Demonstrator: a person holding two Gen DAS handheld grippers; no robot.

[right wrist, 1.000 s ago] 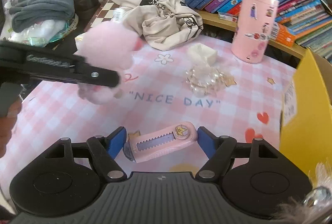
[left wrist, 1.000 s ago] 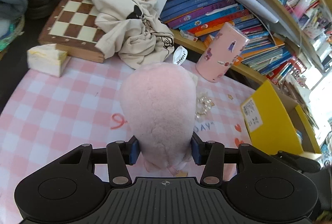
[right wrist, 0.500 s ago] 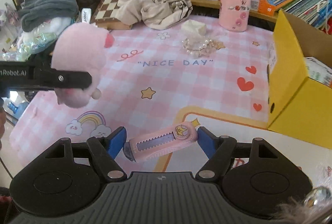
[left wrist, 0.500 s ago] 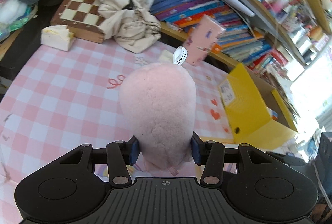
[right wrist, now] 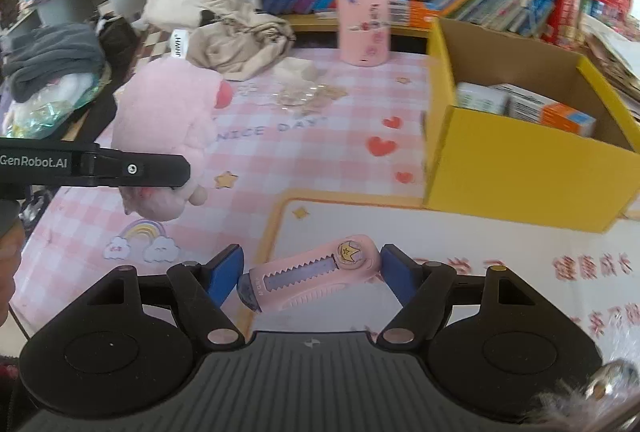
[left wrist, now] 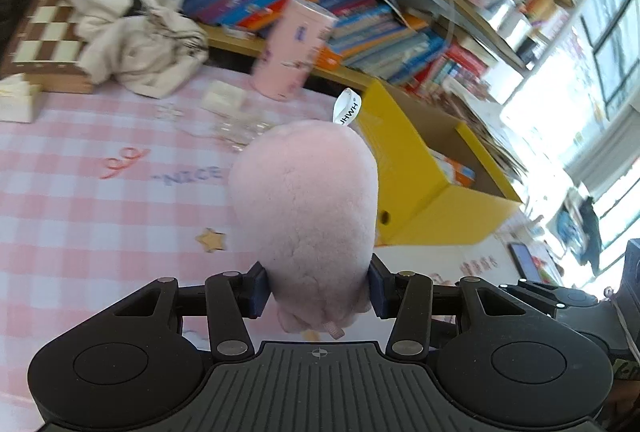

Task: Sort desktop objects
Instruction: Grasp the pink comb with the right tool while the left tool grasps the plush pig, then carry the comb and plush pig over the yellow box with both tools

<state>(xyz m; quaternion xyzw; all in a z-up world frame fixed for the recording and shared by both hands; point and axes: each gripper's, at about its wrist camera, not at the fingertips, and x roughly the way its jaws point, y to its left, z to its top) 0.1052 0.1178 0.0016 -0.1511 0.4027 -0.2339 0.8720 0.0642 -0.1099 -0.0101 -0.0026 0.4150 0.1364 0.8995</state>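
Two claws: fuzzy round plush (left wrist: 304, 208), ridged plastic cutter (right wrist: 310, 274).

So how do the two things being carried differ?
The plush toy is soft, fluffy and bulky, bulging past the left gripper; the utility knife is hard, slim and lies slanted across the right gripper. Both are pink, clamped and off the table.

A fuzzy pink plush (left wrist: 304, 200) with a white tag at its top is pinched at its lower end, off the desk. A pink cutter (right wrist: 310, 274) with a star sticker lies crosswise, tilted up toward 2 o'clock. An open yellow box (right wrist: 516, 156) at 2 o'clock holds small cartons.
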